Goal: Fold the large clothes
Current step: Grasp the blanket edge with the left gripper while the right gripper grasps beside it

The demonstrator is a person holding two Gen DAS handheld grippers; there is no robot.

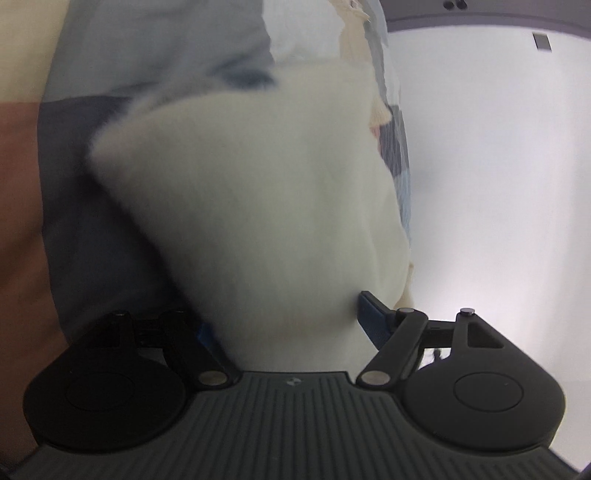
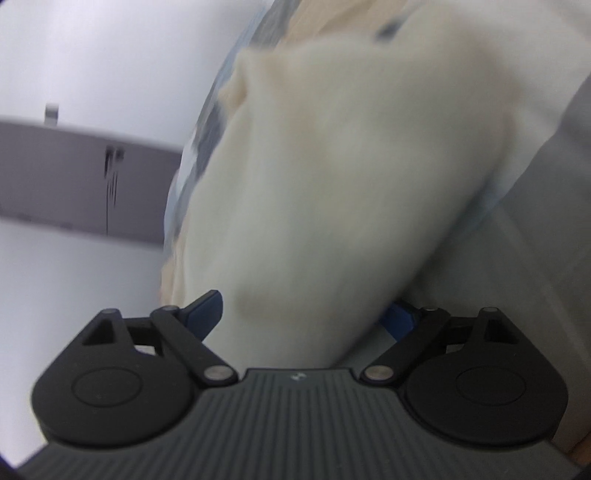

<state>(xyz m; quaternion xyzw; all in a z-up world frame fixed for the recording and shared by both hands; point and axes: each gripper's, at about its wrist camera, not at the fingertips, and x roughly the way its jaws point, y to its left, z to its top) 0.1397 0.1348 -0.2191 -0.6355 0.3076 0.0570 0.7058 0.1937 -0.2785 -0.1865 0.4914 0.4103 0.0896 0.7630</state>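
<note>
In the left wrist view, the left claw (image 1: 291,317) pinched a thick fold of cream fleece garment (image 1: 251,206), its blue fingers (image 1: 373,317) pressed against either side of the cloth. The garment rose blurred from the claw and filled the middle of the picture. Behind it hung a patchwork cloth (image 1: 110,147) in pale blue, dark blue and cream. To the right stretched a pale white worktop (image 1: 498,166), closed at its far edge by a grey wall strip (image 1: 480,18).

In the right wrist view, the right claw (image 2: 306,314) likewise pinched the same cream garment (image 2: 332,166), which climbed toward the upper right. The white worktop (image 2: 74,277) lay to the left, with a grey band (image 2: 55,177) across it. Grey fabric (image 2: 535,240) filled the right side.
</note>
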